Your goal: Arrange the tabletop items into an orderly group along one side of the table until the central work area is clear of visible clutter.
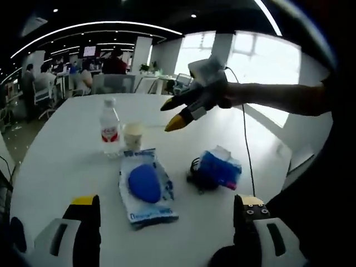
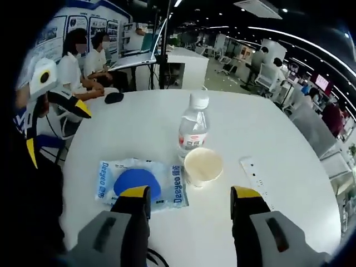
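Observation:
On the white table stand a clear water bottle with a red label and a paper cup right beside it. A white packet with a blue oval pad lies flat in front of them. To its right sits a blue wrapped pack against a small black item. My left gripper is open, low at the near edge, with the packet just ahead of its jaws. My right gripper is open above the packet and cup, with the bottle behind. It hovers over the table as the right gripper.
A white flat strip lies right of the cup, and a black mouse sits near the far table edge. The left gripper shows at the left. People sit at desks beyond the table. Bare tabletop stretches around the items.

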